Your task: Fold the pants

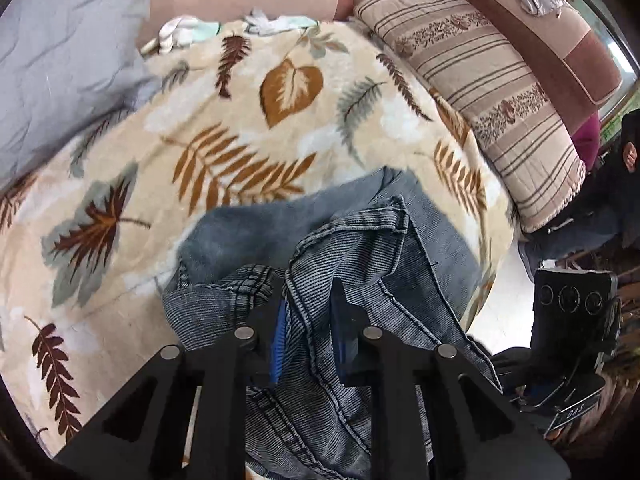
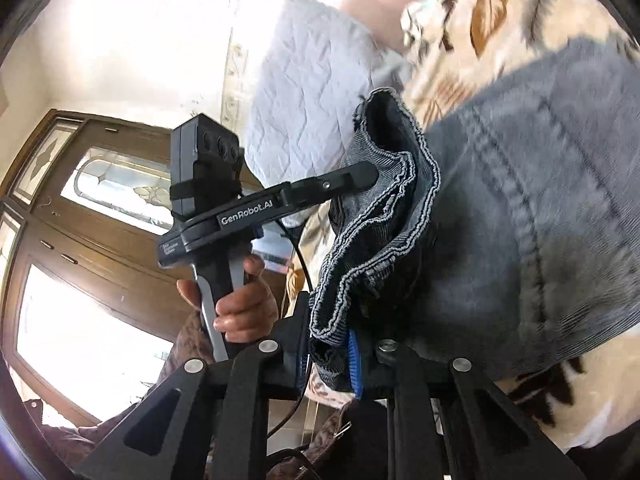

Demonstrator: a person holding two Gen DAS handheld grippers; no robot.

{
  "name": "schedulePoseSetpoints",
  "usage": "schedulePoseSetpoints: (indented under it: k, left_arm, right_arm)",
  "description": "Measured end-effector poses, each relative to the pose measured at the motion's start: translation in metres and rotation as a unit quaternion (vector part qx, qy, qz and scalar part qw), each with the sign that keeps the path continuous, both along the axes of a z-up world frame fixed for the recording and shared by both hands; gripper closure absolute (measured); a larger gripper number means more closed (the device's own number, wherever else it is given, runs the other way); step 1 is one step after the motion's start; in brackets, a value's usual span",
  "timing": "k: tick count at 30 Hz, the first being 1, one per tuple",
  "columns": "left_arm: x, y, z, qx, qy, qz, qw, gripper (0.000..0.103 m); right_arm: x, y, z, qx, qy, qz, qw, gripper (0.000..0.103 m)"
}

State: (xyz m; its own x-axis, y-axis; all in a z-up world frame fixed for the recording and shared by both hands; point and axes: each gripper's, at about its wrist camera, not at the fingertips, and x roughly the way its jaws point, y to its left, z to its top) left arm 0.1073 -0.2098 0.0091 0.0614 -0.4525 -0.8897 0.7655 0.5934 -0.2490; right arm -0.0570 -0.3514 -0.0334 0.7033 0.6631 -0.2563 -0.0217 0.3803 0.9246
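The pants (image 1: 320,248), grey-blue denim, lie on a leaf-patterned blanket (image 1: 240,120) that covers a bed, close to the blanket's near edge and toward its right side in the left wrist view. The left gripper (image 1: 308,300) has its jaws closed on a bunched fold of the denim with a stitched hem, the cloth running between the blue pads and down past the fingers. The right gripper (image 2: 340,344) is likewise clamped on a ruffled hem edge of the pants, lifted off the blanket so the fabric hangs in a curl. In the right wrist view a hand (image 2: 244,304) grips the handle of the left tool, whose finger reaches into the raised cloth. A striped cushion (image 1: 480,92) lies along the blanket's far right edge, a pale quilted pillow (image 1: 68,60) at its far left corner.
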Motion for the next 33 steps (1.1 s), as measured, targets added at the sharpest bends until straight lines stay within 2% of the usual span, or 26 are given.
schedulePoseSetpoints:
  k: [3, 5, 6, 7, 8, 9, 10, 12, 13, 15, 17, 18, 19, 20, 21, 23, 28, 31, 33]
  left_arm:
    - [-0.001, -0.028, -0.003, 0.021, -0.011, 0.006, 0.9997, 0.085]
    - [0.000, -0.047, -0.018, 0.061, -0.019, 0.008, 0.9979, 0.085]
    - [0.003, -0.053, -0.028, 0.084, -0.011, 0.009, 0.9964, 0.085]
    - [0.003, -0.055, -0.032, 0.096, -0.005, 0.006, 0.9954, 0.084]
    - [0.004, -0.057, -0.033, 0.101, -0.004, -0.001, 0.9948, 0.083]
    - [0.004, -0.059, -0.030, 0.104, -0.006, -0.012, 0.9945, 0.079]
    - [0.003, -0.061, -0.025, 0.106, -0.011, -0.031, 0.9939, 0.074]
    - [0.002, -0.065, -0.018, 0.119, -0.033, -0.055, 0.9908, 0.043]
    - [0.002, -0.068, -0.015, 0.129, -0.045, -0.070, 0.9882, 0.037]
    - [0.004, -0.074, -0.013, 0.136, -0.061, -0.093, 0.9844, 0.034]
    - [0.007, -0.078, -0.020, 0.138, -0.049, -0.107, 0.9834, 0.029]
    - [0.008, -0.079, -0.031, 0.144, -0.036, -0.114, 0.9823, 0.029]
    - [0.006, -0.079, -0.039, 0.151, -0.030, -0.115, 0.9814, 0.029]
    - [0.004, -0.077, -0.048, 0.158, -0.030, -0.113, 0.9805, 0.039]
    - [0.000, -0.073, -0.054, 0.159, -0.042, -0.114, 0.9798, 0.055]
    - [-0.008, -0.061, -0.052, 0.136, -0.034, -0.113, 0.9837, 0.080]
    - [-0.021, -0.050, 0.001, 0.057, -0.042, -0.081, 0.9942, 0.081]
    - [-0.032, -0.072, 0.029, 0.016, -0.050, -0.077, 0.9956, 0.081]
    - [-0.039, -0.095, 0.031, 0.006, -0.057, -0.077, 0.9954, 0.081]
  right_arm:
    - [-0.007, -0.014, 0.001, -0.015, 0.003, -0.024, 1.000, 0.086]
    - [-0.007, -0.024, -0.013, -0.021, 0.031, -0.029, 0.999, 0.082]
    - [-0.006, -0.027, -0.022, -0.014, 0.050, -0.028, 0.998, 0.073]
    - [-0.006, -0.028, -0.030, -0.013, 0.074, -0.030, 0.997, 0.056]
    - [-0.009, -0.026, -0.039, -0.005, 0.087, -0.028, 0.996, 0.048]
    - [-0.013, -0.024, -0.043, 0.005, 0.086, -0.027, 0.996, 0.037]
    - [-0.016, -0.020, -0.047, 0.023, 0.078, -0.025, 0.996, 0.035]
    - [-0.016, -0.010, -0.054, 0.033, 0.077, -0.015, 0.996, 0.032]
    - [-0.014, -0.008, -0.055, 0.031, 0.080, -0.009, 0.996, 0.032]
    - [-0.009, 0.000, -0.056, 0.026, 0.079, -0.008, 0.997, 0.032]
    - [-0.007, 0.000, -0.058, 0.027, 0.078, -0.029, 0.996, 0.032]
    - [-0.004, 0.000, -0.062, 0.037, 0.083, -0.036, 0.995, 0.033]
    - [-0.003, -0.001, -0.068, 0.054, 0.088, -0.042, 0.994, 0.049]
    - [0.002, -0.002, -0.074, 0.074, 0.099, -0.043, 0.991, 0.064]
    - [0.005, -0.004, -0.075, 0.075, 0.106, -0.040, 0.991, 0.078]
    - [0.008, -0.001, -0.065, 0.065, 0.088, -0.026, 0.994, 0.081]
    - [-0.002, -0.015, -0.029, 0.070, 0.029, -0.030, 0.997, 0.085]
    - [-0.020, -0.037, -0.015, 0.068, 0.004, -0.059, 0.996, 0.085]
    - [-0.035, -0.057, -0.011, 0.055, -0.006, -0.090, 0.994, 0.085]
